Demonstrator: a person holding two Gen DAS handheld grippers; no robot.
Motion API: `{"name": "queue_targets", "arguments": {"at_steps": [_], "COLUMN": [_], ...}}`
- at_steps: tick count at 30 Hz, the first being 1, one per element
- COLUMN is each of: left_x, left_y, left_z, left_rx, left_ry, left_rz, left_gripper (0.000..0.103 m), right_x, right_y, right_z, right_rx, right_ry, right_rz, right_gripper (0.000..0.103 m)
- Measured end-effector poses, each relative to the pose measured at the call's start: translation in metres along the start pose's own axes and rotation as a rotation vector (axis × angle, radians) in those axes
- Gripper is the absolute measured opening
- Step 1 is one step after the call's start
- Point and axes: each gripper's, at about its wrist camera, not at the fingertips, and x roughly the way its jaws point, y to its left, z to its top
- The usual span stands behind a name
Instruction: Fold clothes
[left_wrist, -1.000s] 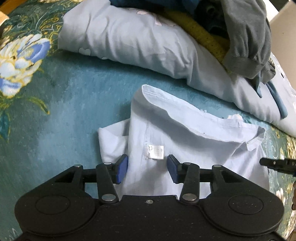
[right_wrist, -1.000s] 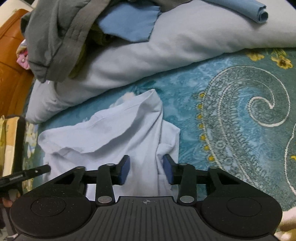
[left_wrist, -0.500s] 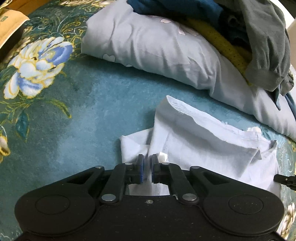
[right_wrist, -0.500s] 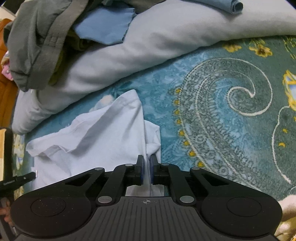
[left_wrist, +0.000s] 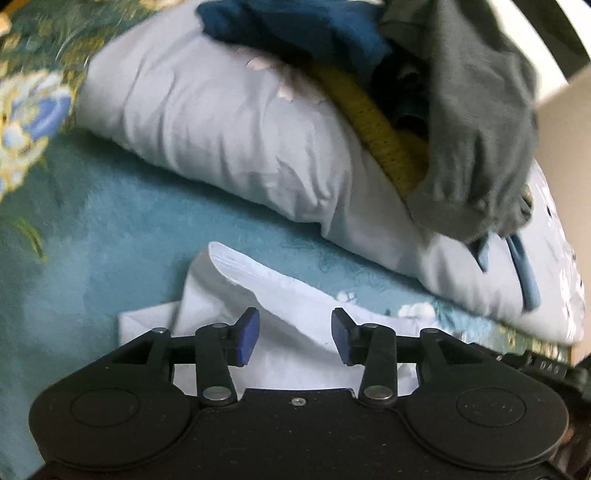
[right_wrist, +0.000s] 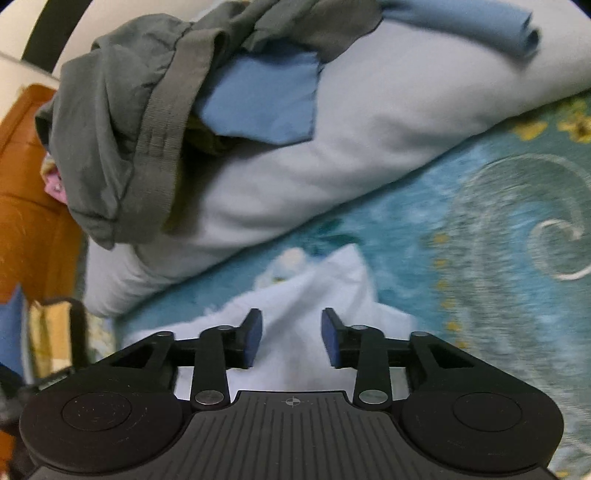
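Note:
A pale blue garment (left_wrist: 280, 299) lies partly folded on the teal patterned bedspread (left_wrist: 92, 236). My left gripper (left_wrist: 294, 338) hovers over its near edge with its jaws opening; the blue pads (left_wrist: 246, 334) stand apart and the cloth lies below them, not pinched. The right wrist view shows the same garment (right_wrist: 325, 280) from its other end. My right gripper (right_wrist: 291, 338) is above it, jaws opening too, its pads (right_wrist: 254, 338) clear of the fabric. Both views are blurred by motion.
A long pale pillow (left_wrist: 229, 122) lies just beyond the garment, also in the right wrist view as the pillow (right_wrist: 369, 122). On it sits a heap: grey garment (left_wrist: 476, 110), dark blue cloth (left_wrist: 295, 26), yellow knit (left_wrist: 376, 125). An orange wooden headboard (right_wrist: 26, 206) stands at left.
Both grippers closed on the garment's near edge half a second ago and have now opened and let it go. The garment lies more gathered toward the pillow, and both hands have shifted.

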Motion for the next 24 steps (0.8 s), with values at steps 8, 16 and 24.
{"name": "queue_targets", "arguments": {"at_steps": [8,16,24], "left_x": [0.025,0.025,0.021], "left_y": [0.002,0.000,0.010], "left_z": [0.012,0.025,0.024], "left_rx": [-0.083,-0.027,-0.048], "left_ry": [0.031,-0.061,-0.045], "left_rz": [0.126,0.132,0.074], "left_gripper": [0.015,0.000,0.030], "right_x": [0.022,0.013,0.011], "right_y": [0.009,-0.002,0.006], "right_z": [0.010,0.027,0.031], "right_rx": [0.041,0.100,0.007], "right_ry": [0.043,-0.041,-0.037], "right_rz": [-0.088,-0.045,-0.073], "right_gripper": [0.012,0.001,0.002]}}
